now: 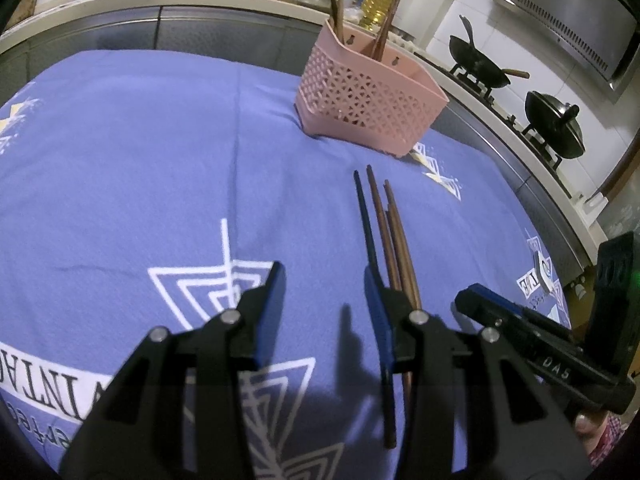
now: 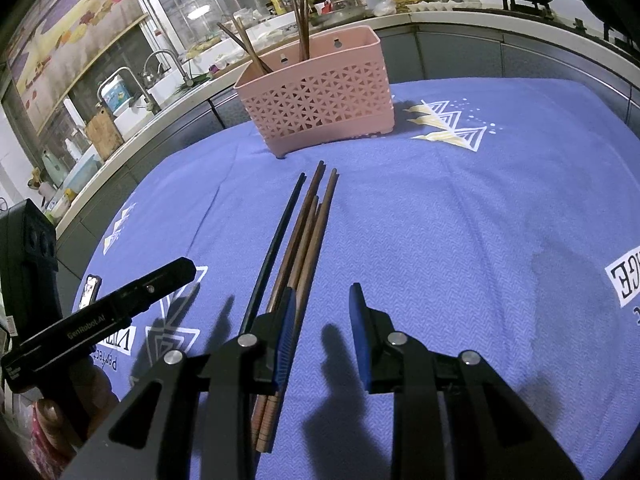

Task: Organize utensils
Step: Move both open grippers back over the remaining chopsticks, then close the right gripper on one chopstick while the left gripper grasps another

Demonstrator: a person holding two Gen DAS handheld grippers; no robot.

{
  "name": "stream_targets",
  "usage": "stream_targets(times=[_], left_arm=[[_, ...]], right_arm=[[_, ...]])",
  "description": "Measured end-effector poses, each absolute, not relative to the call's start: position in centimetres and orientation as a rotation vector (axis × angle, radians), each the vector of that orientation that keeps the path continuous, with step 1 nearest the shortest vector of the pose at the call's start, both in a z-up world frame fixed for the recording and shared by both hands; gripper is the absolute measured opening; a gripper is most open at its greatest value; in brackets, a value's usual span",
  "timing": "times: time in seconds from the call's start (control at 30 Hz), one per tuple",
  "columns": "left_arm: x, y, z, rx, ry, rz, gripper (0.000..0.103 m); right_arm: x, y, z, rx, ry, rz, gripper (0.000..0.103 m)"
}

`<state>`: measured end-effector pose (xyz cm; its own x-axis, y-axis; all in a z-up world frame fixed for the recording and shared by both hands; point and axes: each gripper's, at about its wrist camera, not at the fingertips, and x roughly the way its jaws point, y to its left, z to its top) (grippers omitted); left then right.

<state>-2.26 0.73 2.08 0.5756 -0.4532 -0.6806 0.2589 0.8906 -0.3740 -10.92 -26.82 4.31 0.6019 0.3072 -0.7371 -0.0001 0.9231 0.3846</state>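
The left tool (image 1: 325, 276) hangs above the blue patterned cloth (image 1: 140, 168) that covers the bench, its 2 blue-padded fingers (image 1: 272, 304) parted with only bare cloth between them; it is released and grasps nothing. Its right-hand finger stands just beside the loose chopsticks (image 1: 390, 232), partly covering them from this view; whether it touches them cannot be told.

The right tool (image 2: 322, 300) is likewise released, its 2 fingers (image 2: 360, 332) apart over empty cloth. Its left-hand finger sits over the near part of the same chopsticks (image 2: 308, 232), and contact cannot be judged.

The bundle lies flat on the cloth between the 2 tools: 1 dark chopstick and several brown ones side by side, tips pointing toward the pink perforated basket (image 2: 320, 104). The basket stands upright at the far side of the cloth, apart from the bundle, with more brown chopsticks leaning inside it in 2 groups.

Each view shows the other handheld device at its edge, gripped by a hand (image 2: 60, 416).
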Motion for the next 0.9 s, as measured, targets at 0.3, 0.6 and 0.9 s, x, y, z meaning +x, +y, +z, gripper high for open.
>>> stream_targets(times=[0.3, 0.6, 0.9], left_arm=[[-2.2, 0.7, 1.9, -0.248, 0.875, -0.430, 0.039], [-1.9, 0.7, 1.7, -0.253, 0.891, -0.442, 0.039], [-1.8, 0.6, 1.6, -0.249, 0.899, -0.450, 0.039]], right_arm=[[-10.9, -26.7, 4.1, 0.352, 0.915, 0.188, 0.028], [-10.8, -26.6, 4.0, 0.347, 0.921, 0.190, 0.028], [-10.9, -26.0, 3.3, 0.313, 0.952, 0.187, 0.028]])
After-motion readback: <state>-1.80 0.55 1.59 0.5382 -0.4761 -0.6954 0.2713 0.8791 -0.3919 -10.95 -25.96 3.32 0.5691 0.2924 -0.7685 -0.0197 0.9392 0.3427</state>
